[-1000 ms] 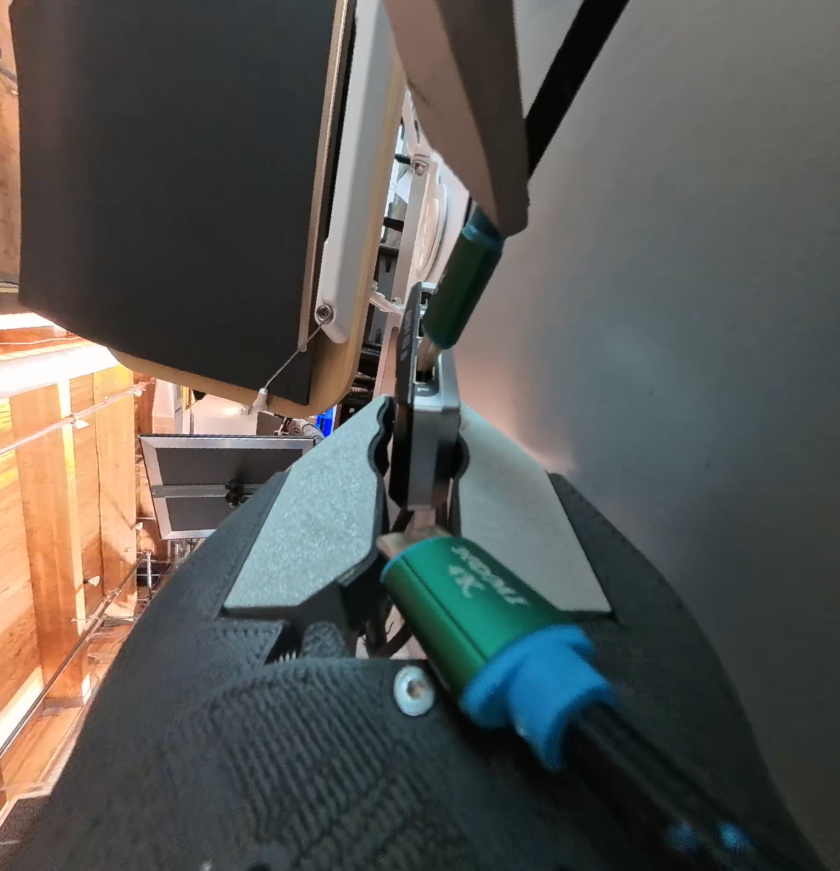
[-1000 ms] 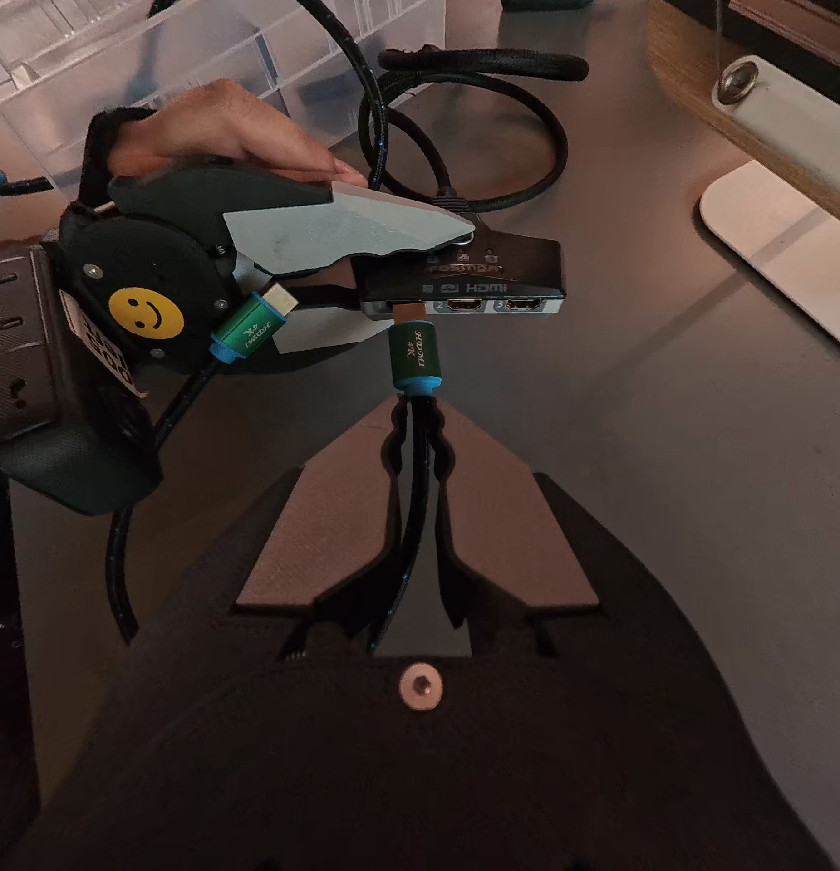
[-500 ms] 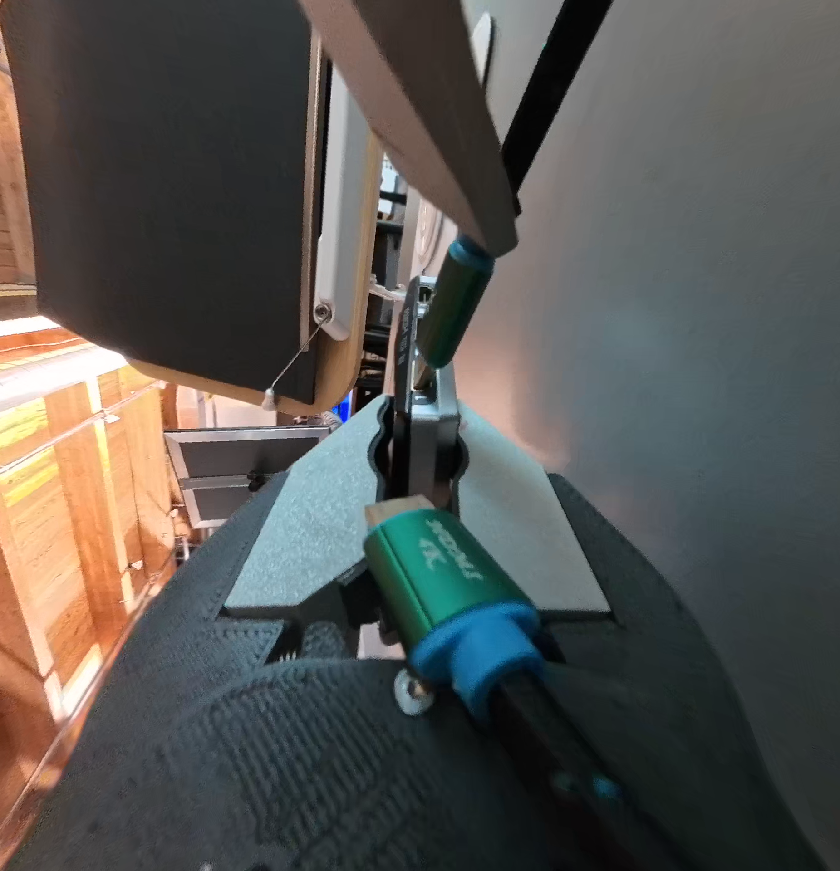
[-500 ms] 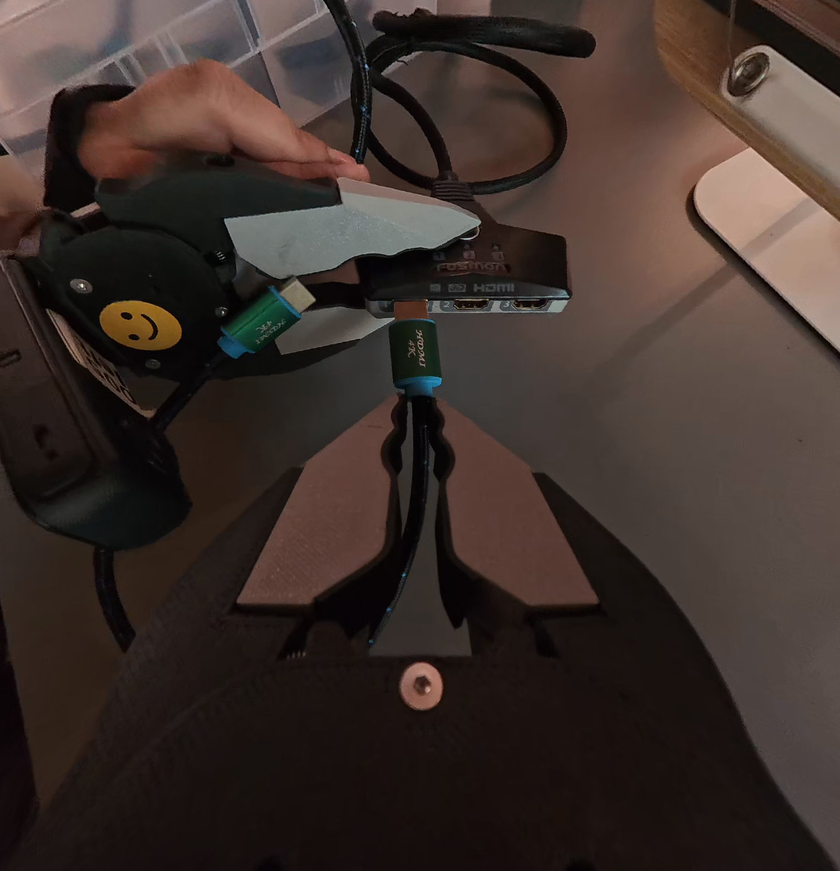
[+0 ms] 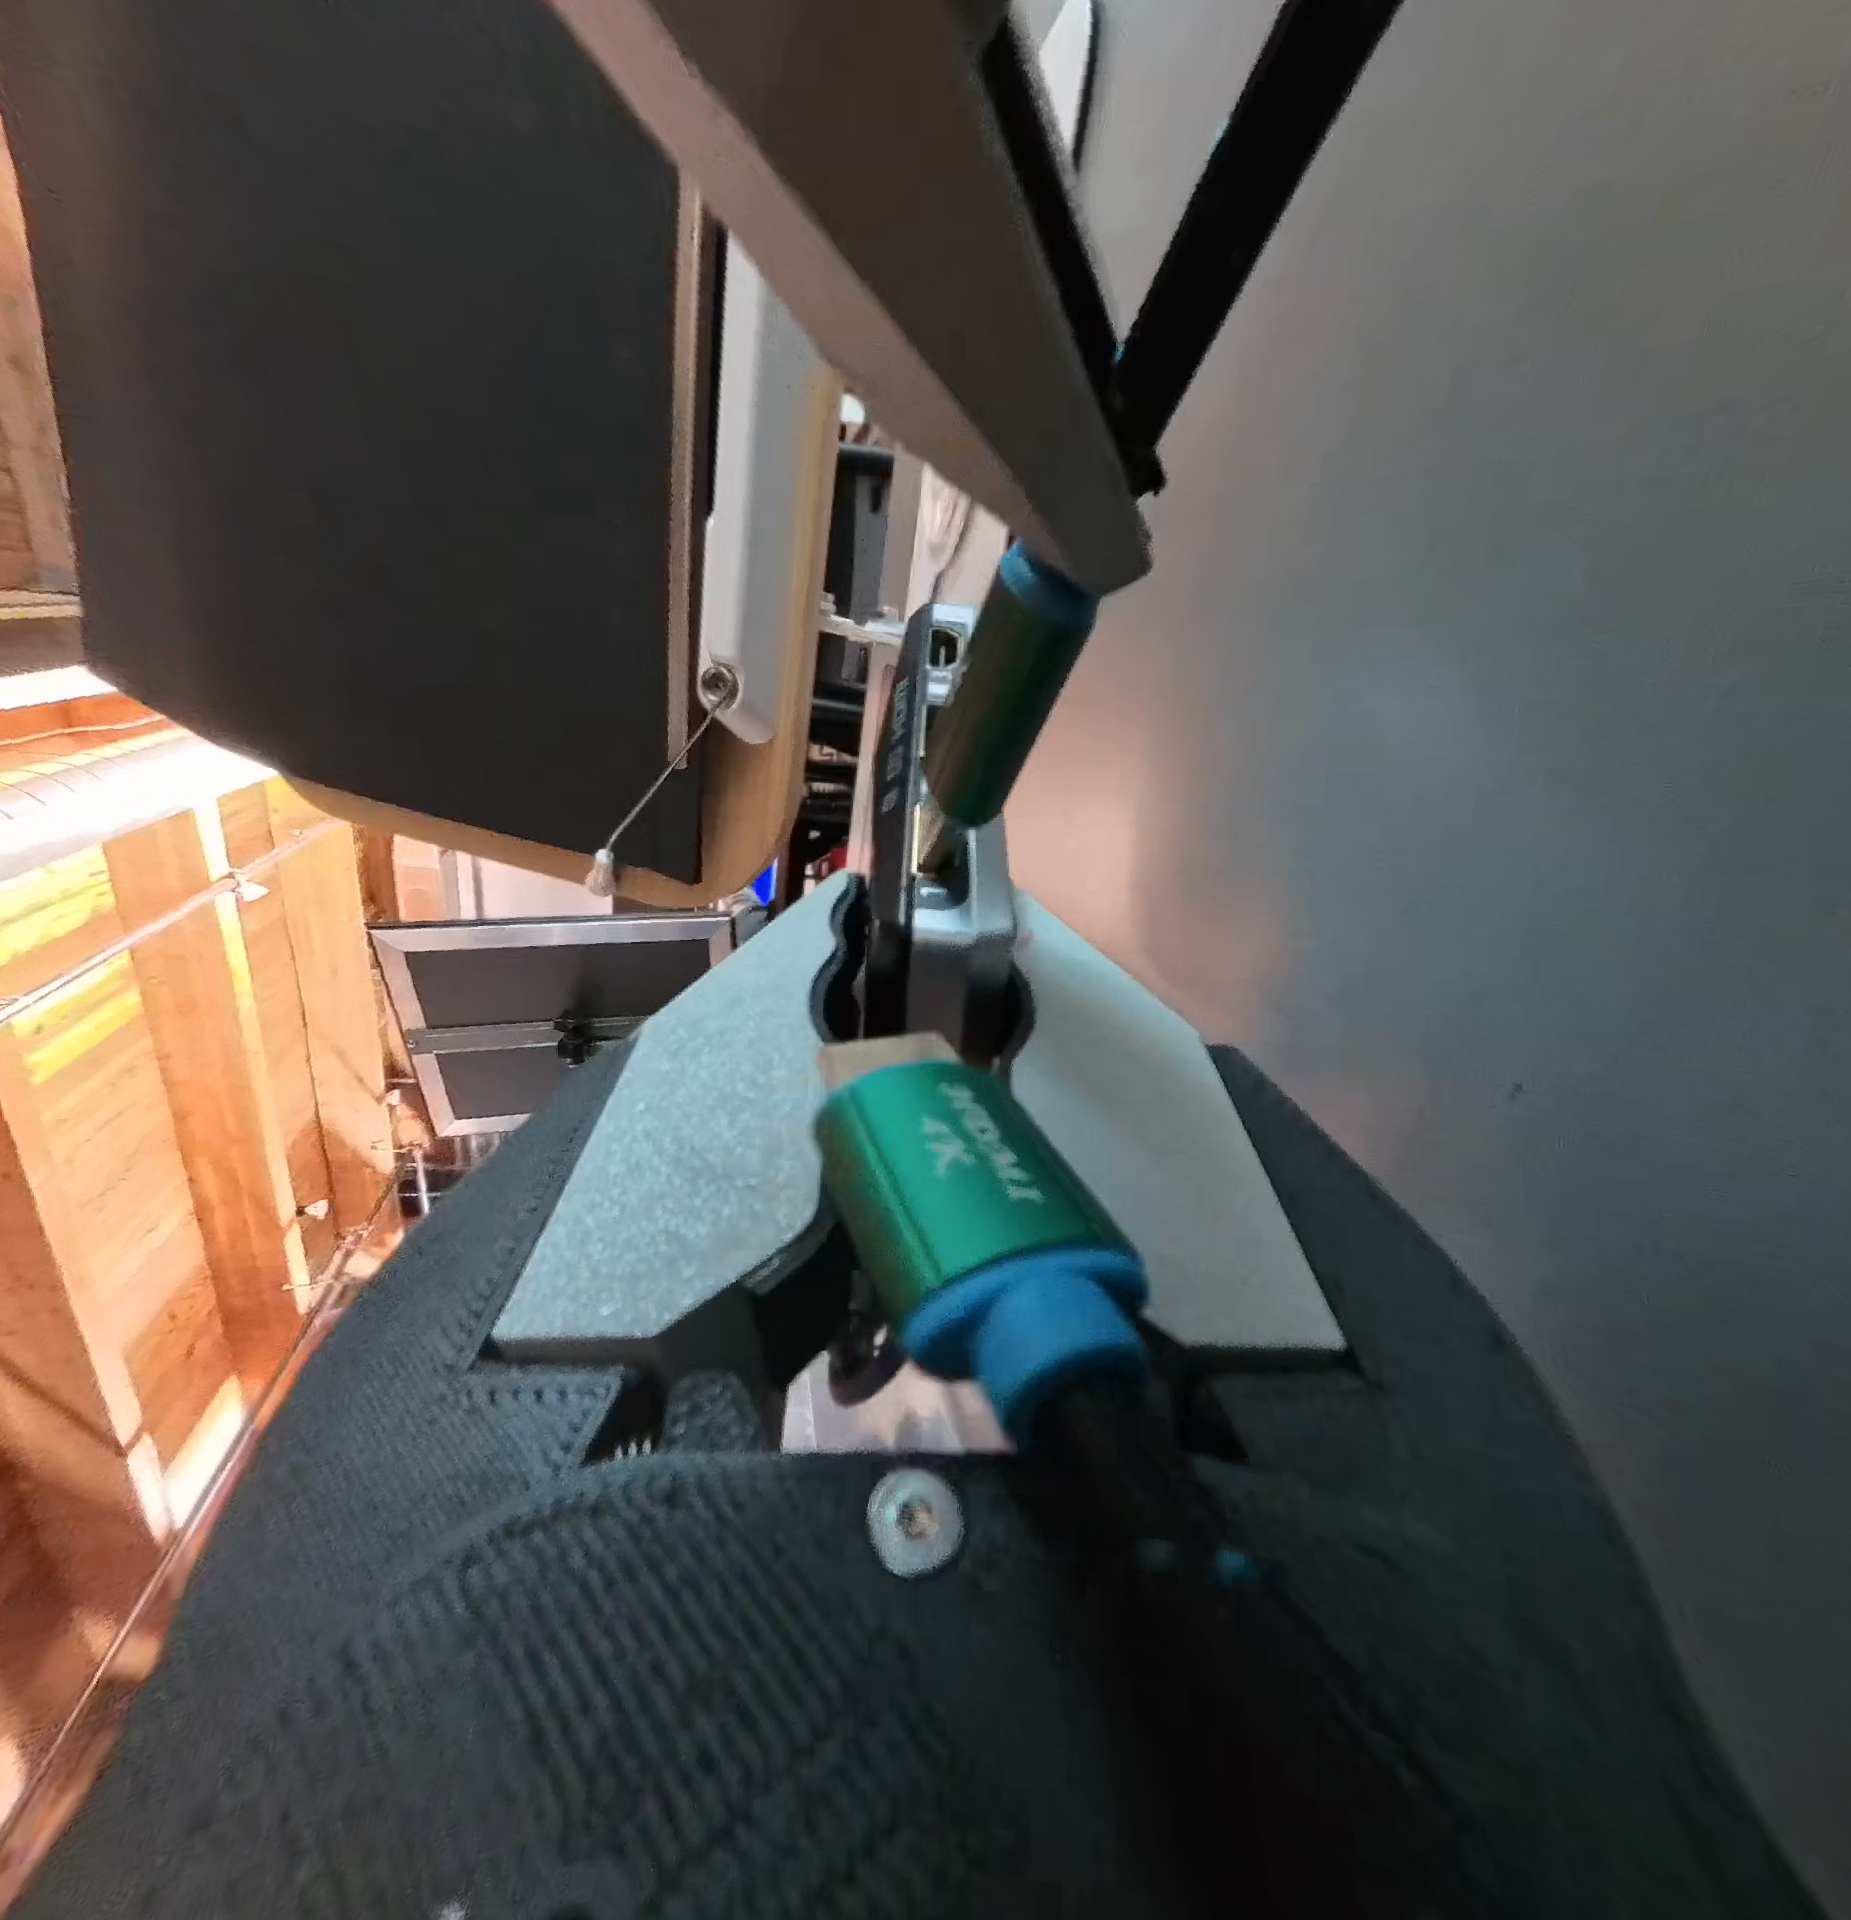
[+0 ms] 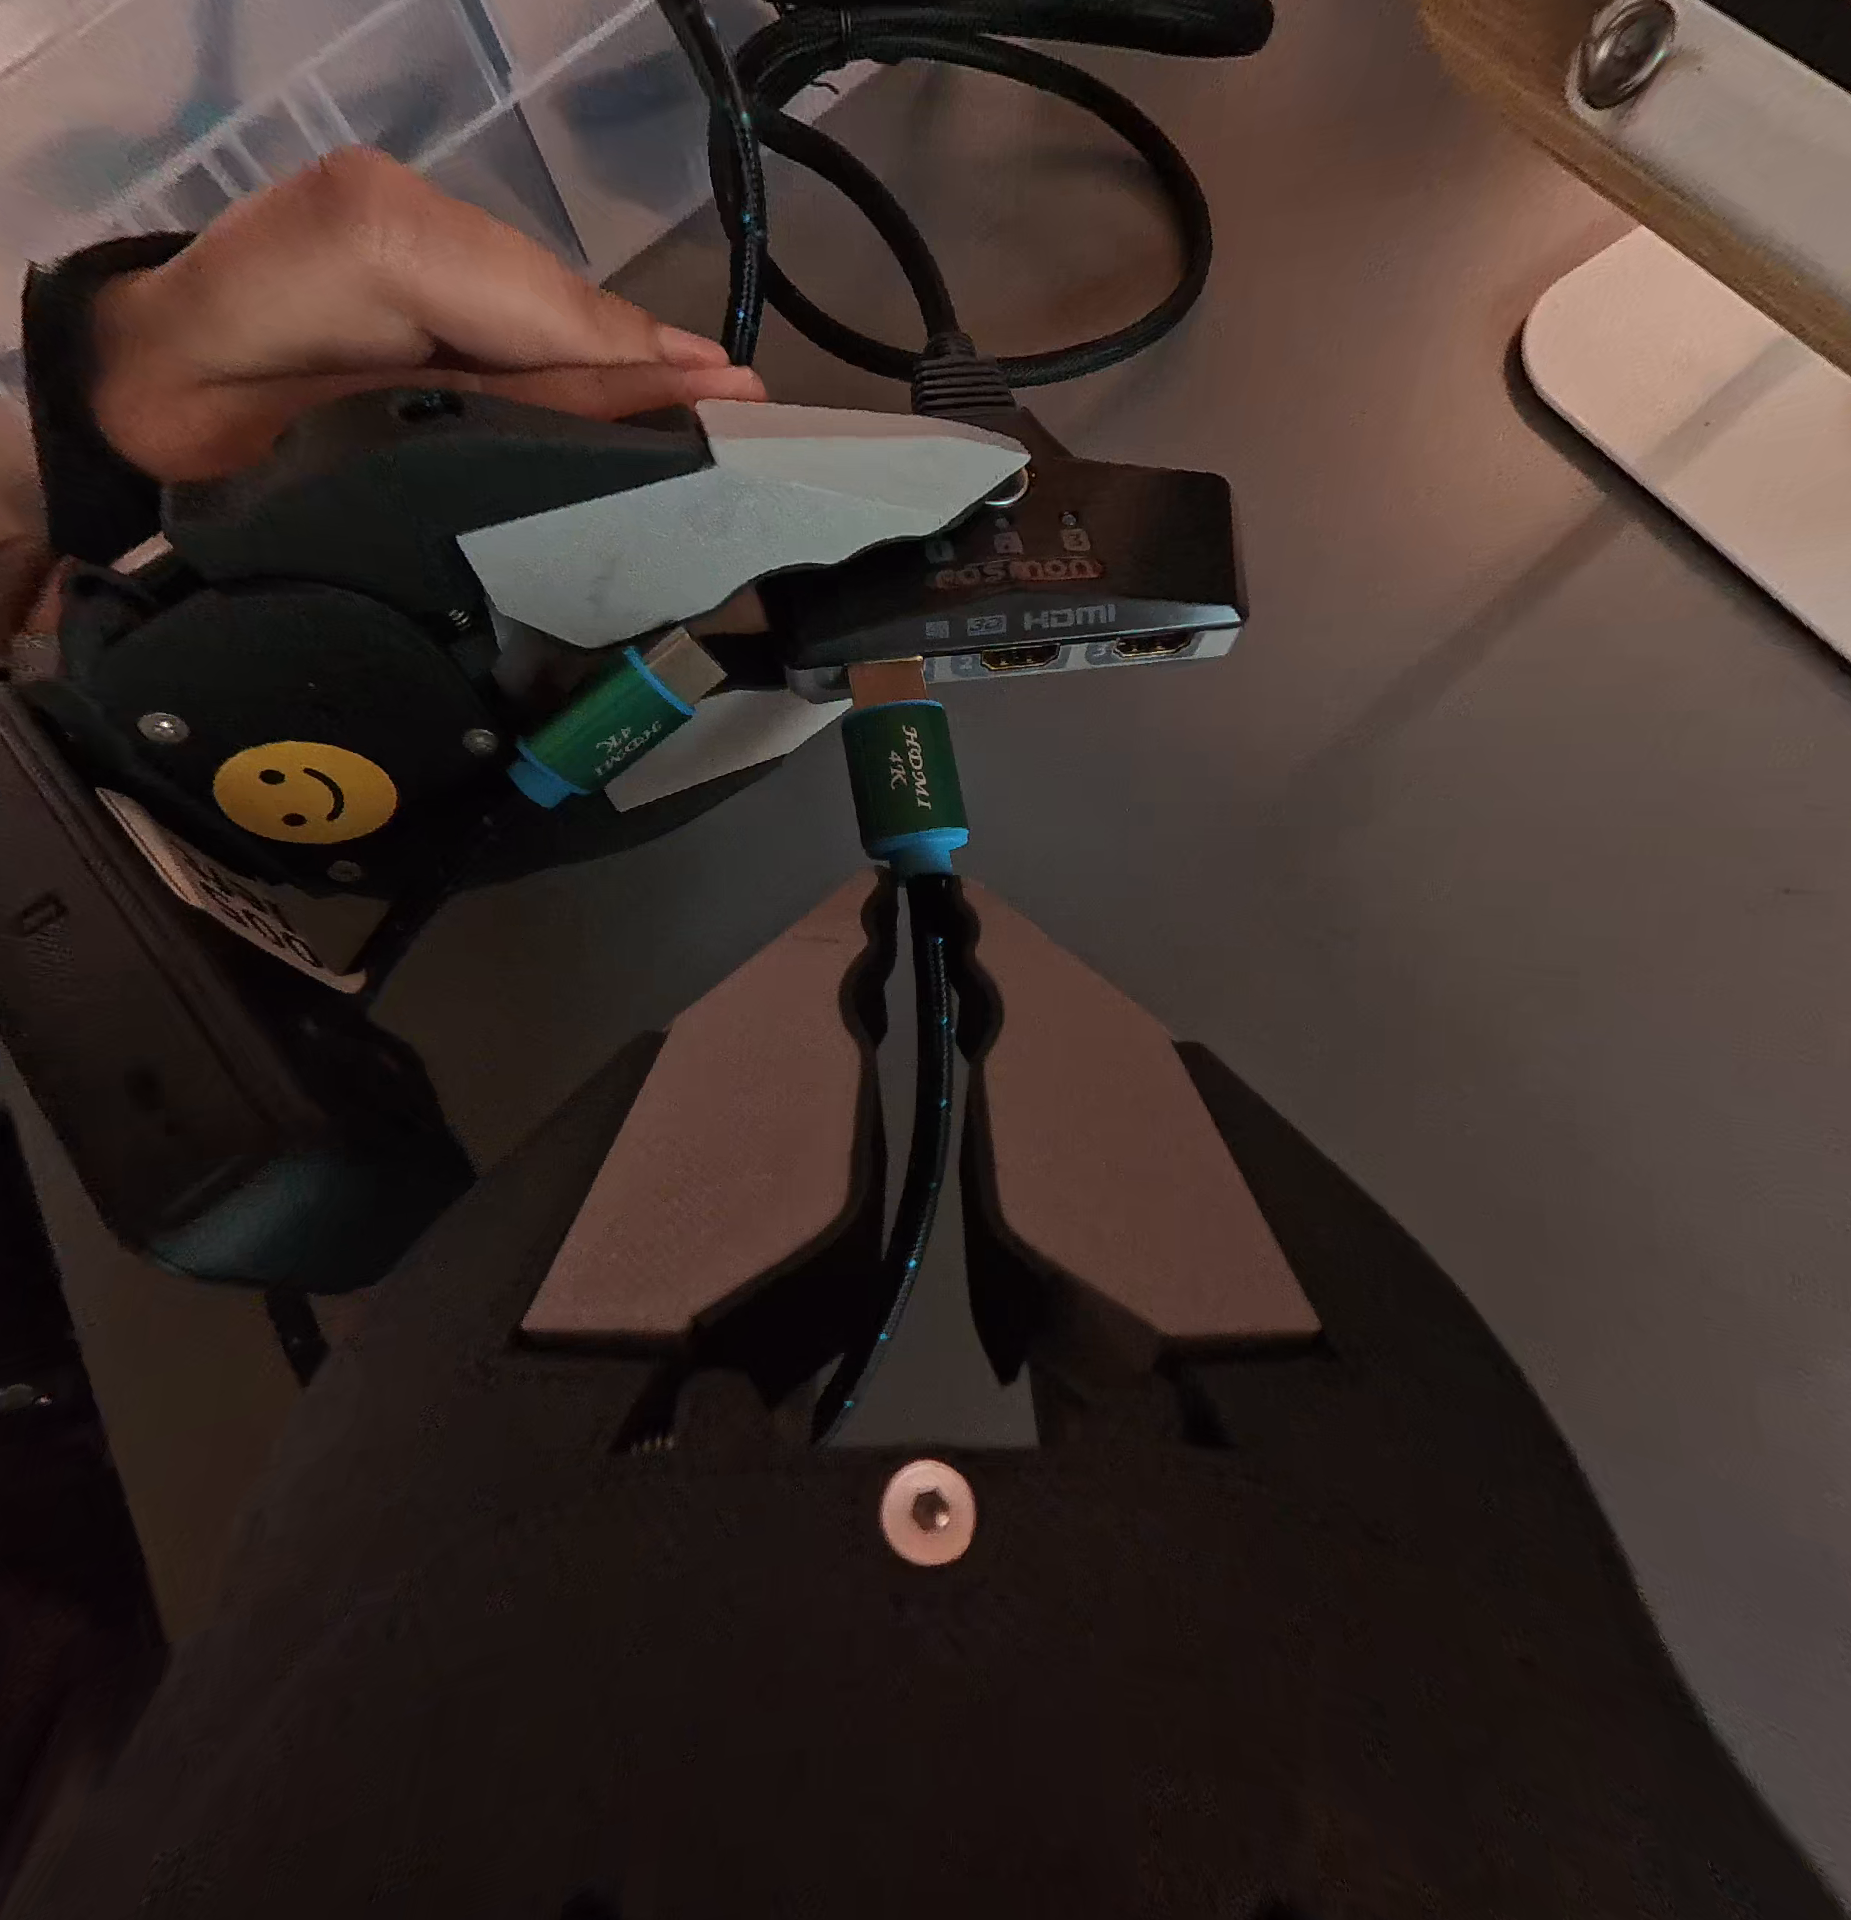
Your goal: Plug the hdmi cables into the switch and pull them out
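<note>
A black HDMI switch (image 6: 1097, 561) is held just above the grey table by my left gripper (image 5: 931, 956), which is shut on its left end; it is edge-on in the left wrist view (image 5: 947, 935). My right gripper (image 6: 916, 904) is shut on a black braided cable (image 6: 926, 1091) just behind its green plug (image 6: 905, 779). The plug's gold tip (image 6: 885, 681) sits in the switch's leftmost port, part of it still showing. Two other ports are empty. A second green plug (image 5: 962, 1195) lies loose across the left gripper's fingers, also in the right wrist view (image 6: 609, 738).
A person's hand (image 6: 381, 301) holds the left gripper. The switch's own black cable (image 6: 1004, 208) loops behind it. A clear plastic bin (image 6: 277, 125) stands at the back left. A white monitor base (image 6: 1710, 416) and a wooden board edge (image 6: 1586, 135) are at the right. My hands' fingertips stand some 8 cm from each other.
Both grippers keep their holds. The left gripper and switch have tilted and shifted slightly, and the loose green plug has slid along the left gripper's fingers. The held plug stays at the leftmost port.
</note>
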Demonstrator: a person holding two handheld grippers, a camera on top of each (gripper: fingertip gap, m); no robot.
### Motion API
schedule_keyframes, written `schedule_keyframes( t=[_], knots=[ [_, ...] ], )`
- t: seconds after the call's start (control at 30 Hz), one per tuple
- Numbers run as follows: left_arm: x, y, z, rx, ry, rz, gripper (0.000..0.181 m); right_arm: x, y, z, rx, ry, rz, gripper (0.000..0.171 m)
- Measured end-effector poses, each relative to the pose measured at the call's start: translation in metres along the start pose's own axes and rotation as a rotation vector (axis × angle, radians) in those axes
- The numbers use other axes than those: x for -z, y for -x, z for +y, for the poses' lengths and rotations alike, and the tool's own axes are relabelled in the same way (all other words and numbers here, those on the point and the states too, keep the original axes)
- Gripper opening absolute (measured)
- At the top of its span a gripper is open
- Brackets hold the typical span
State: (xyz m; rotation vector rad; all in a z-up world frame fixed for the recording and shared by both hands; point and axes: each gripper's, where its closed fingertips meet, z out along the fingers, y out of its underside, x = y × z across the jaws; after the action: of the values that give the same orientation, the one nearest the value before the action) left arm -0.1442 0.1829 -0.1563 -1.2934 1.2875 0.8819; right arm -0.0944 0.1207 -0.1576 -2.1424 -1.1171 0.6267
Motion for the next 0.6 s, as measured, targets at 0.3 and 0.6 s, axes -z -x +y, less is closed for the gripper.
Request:
schedule_keyframes(
  t=[0.3,0.6],
  knots=[
    [0.007,-0.006,-0.012,-0.019,-0.102,0.045,0.019,0.002,-0.015,0.007,0.018,0.008,0.032,0.005],
    [0.007,-0.003,-0.014,-0.034,-0.083,0.011,0.019,0.004,-0.007,0.008,0.020,0.021,-0.003,0.004]
  ],
)
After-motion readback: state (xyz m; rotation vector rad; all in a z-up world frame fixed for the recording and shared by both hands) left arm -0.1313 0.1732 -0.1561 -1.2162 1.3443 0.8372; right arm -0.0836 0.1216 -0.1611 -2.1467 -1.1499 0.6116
